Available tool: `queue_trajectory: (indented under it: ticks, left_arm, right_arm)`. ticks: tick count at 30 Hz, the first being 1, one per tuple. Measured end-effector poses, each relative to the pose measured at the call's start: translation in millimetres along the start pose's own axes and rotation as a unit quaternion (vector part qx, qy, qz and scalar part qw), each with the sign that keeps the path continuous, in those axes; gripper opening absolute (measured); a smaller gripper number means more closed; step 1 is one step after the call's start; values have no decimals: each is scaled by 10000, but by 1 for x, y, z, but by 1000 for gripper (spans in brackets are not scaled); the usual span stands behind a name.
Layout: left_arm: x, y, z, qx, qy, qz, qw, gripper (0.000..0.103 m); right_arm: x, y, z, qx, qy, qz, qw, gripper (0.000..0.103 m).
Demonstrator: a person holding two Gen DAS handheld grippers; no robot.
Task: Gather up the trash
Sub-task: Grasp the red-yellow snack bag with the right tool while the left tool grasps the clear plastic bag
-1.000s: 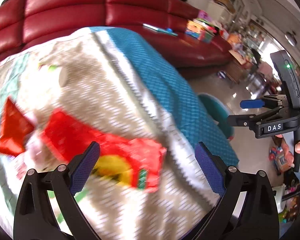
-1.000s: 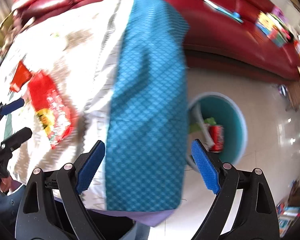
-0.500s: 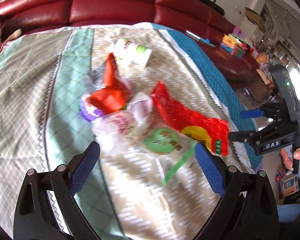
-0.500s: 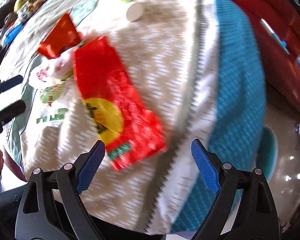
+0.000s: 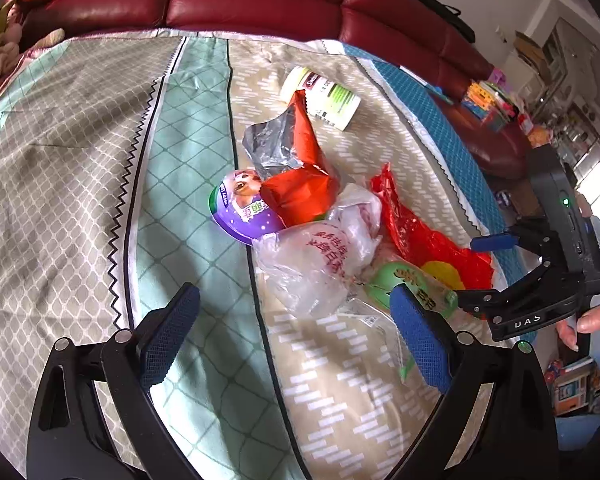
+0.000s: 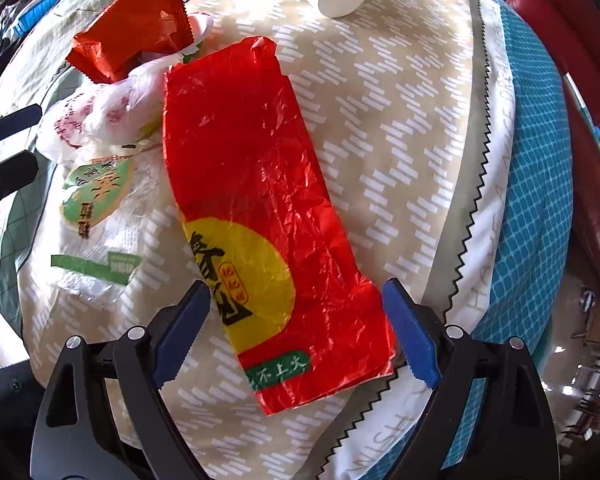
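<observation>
**Trash Still Spread on the Desk, Both Grippers Empty**

Judging by the scene, the collecting had hardly begun on this pile: every piece lay loose on the cloth-covered desk (image 5: 80,152) and nothing was held. The left gripper (image 5: 296,338) stood with its jaws wide apart and empty, aimed at the heap. The right gripper (image 6: 296,332) also stood wide apart, hanging above the near end of the long red plastic bag (image 6: 256,208) with neither pad pressing on it. In the right wrist view that bag ran from about 11 o'clock down to 5 o'clock, its lower end between the open jaws.

Still to pick up in the left wrist view: the clear plastic bag (image 5: 316,264) near centre, the crumpled red foil wrapper (image 5: 304,184) at 12 o'clock of it, the purple round lid (image 5: 240,208) at 10 o'clock, the white bottle (image 5: 324,98) lying on its side farther towards 12, and a clear wrapper with a green label (image 6: 96,196).

Writing: the bottle's label began "Swi", the rest unreadable. The red bag carried black Chinese characters on a yellow disc and a green strip reading "不上火". The clear bag bore red Chinese print, too creased to read. The right gripper's body showed "DAS". The cloth's white border carried lettering, partly "WISH".
</observation>
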State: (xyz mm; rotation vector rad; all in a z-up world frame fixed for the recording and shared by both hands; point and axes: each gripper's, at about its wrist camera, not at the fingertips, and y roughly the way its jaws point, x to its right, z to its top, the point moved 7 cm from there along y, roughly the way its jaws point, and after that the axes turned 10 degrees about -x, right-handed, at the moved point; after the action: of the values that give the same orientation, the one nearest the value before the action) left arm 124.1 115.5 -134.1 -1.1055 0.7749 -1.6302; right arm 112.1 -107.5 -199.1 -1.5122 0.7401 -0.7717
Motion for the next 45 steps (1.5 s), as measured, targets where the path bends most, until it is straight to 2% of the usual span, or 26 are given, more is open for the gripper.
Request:
queue_trajectory:
  ticks: [4, 11, 14, 19, 20, 21, 22, 25, 29, 30, 31, 32, 34, 37, 45]
  left_arm:
    - [-1, 5, 1, -43, -11, -7, 10000, 96]
    - [-1, 12, 5, -103, -37, -13, 9999, 96]
    - [2, 13, 6, -101, -20, 0, 9999, 96]
    - [5, 19, 8, -112, -22, 83, 9999, 96]
    - [4, 19, 9, -100, -69, 104, 9999, 96]
    - [3, 20, 10, -85, -117, 141, 9998, 94]
    - [2, 19, 11, -63, -146, 150, 9998, 85]
    - [4, 19, 13, -108, -157, 125, 9997, 70]
    - [16, 25, 11, -220, 105, 279, 9993, 68]
    - [19, 28, 11, -247, 132, 298, 9992, 61]
    - [21, 30, 11, -277, 139, 294, 9991, 42]
    - [22, 32, 10, -317, 116, 276, 9990, 34]
    - [24, 31, 9, -246, 107, 331, 9991, 26]
    - [34, 24, 8, -122, 190, 313, 9993, 22]
    - [70, -6, 17, 213, 422, 305, 9984, 21]
  right_arm:
    - [6, 9, 7, -66, -19, -49, 10000, 84]
    - [10, 20, 2, 88, 67, 202, 9997, 82]
    - [12, 17, -8, 172, 79, 350, 9992, 72]
    - [2, 8, -24, 264, 10, 462, 9986, 43]
    - [2, 7, -27, 268, 6, 464, 9986, 42]
    - [3, 6, -29, 271, 21, 487, 9984, 37]
    - [6, 5, -32, 279, 70, 551, 9981, 35]
    - [17, -3, -42, 350, 246, 675, 9968, 34]
    - [36, -15, -54, 531, 498, 628, 9954, 34]
    - [40, -18, -58, 570, 572, 621, 9948, 35]
    - [43, -20, -61, 592, 623, 633, 9943, 35]
    - [48, -22, -65, 625, 684, 648, 9936, 35]
    - [54, -28, -74, 688, 765, 625, 9927, 35]
    - [63, -35, -86, 773, 872, 629, 9912, 35]
    - [98, -52, -104, 986, 1160, 692, 9859, 35]
